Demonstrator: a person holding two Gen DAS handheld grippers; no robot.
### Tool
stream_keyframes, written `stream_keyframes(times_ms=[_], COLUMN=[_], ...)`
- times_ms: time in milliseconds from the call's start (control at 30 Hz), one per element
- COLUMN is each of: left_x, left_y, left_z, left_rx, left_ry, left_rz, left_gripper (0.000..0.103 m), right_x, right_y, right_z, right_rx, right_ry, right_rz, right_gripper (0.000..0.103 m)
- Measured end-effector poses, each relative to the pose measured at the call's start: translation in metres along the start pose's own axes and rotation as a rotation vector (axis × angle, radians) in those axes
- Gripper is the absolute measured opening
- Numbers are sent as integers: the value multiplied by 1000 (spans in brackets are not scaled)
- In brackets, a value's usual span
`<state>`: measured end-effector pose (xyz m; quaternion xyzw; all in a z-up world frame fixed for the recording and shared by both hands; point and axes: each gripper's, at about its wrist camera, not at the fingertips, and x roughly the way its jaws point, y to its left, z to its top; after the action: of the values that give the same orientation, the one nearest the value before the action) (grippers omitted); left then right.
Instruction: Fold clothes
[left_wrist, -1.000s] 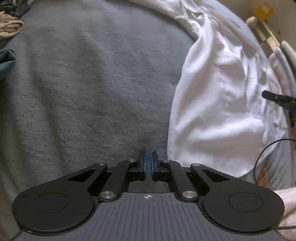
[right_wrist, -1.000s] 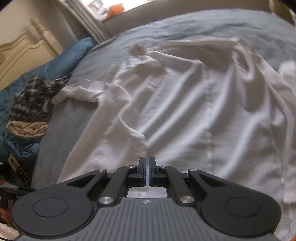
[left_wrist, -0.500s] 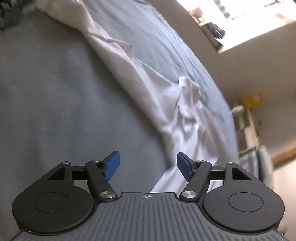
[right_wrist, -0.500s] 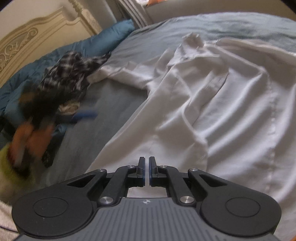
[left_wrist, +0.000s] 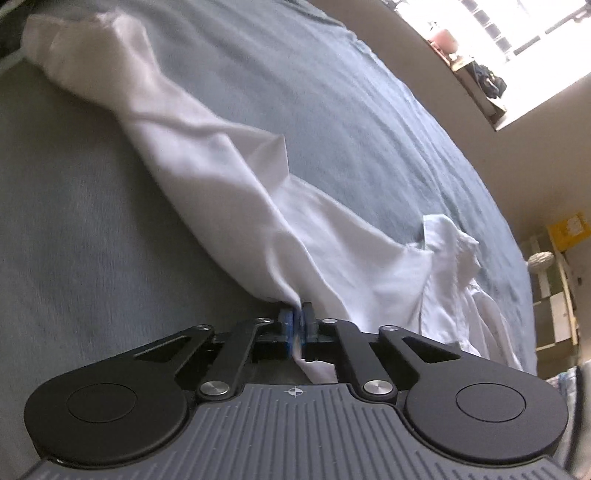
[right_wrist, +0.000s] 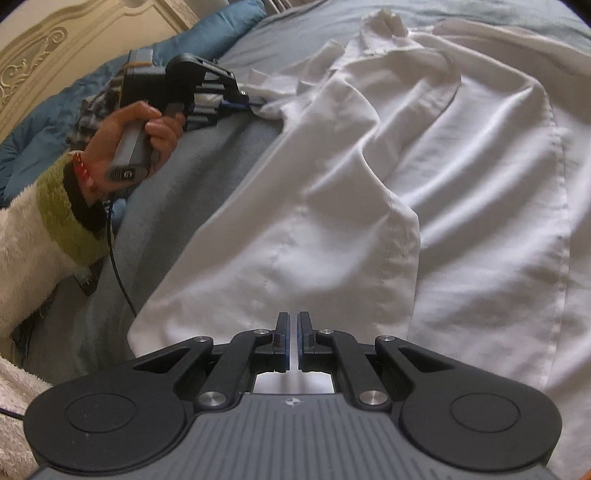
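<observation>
The white shirt (right_wrist: 388, 184) lay spread on the grey bed (left_wrist: 74, 240). The left gripper (left_wrist: 295, 319) pinched its sleeve edge, cloth trailing toward ten o'clock. The right gripper (right_wrist: 290, 325), jaws nearly together and empty, hovered over the shirt's hem, fabric spreading toward twelve o'clock.

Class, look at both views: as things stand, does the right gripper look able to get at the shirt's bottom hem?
Probably yes. The right gripper hovers shut over the white shirt; no obstacle shows, but its jaws must open first.
</observation>
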<state>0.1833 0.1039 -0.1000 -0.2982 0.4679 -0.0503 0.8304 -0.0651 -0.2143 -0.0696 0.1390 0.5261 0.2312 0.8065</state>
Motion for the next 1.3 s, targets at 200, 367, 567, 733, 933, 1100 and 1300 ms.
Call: stream_keyframes(times_ms=[200,367,567,733,933,1100,1300], left_x=[-7,10,25,7,-59,-123,-154], left_y=[-9,-5,11,17,18,32,45], left_z=[33,51,55,59,48,11,-84], left_rx=[122,207,217,168,272,308,398], left_ry=[-99,-70,-31,38,73,150,367], left_rz=[-23,15,14,-25,60,11,-74], left_gripper=[0,0,3,26,43,53,57], right_x=[7,12,14,15,13,12,12], right_y=[-11,-15,-15,-13,-15,-17,-16], right_z=[-1,0,0,3,1,-1,-2], right_rx=[28,39,25,22,21,24,25], right_ry=[42,63,81,86,73,50,33], right_rz=[-9,-6,-11,-13,-8,-2,-11], right_gripper=[4,4,4,4,4,4,4])
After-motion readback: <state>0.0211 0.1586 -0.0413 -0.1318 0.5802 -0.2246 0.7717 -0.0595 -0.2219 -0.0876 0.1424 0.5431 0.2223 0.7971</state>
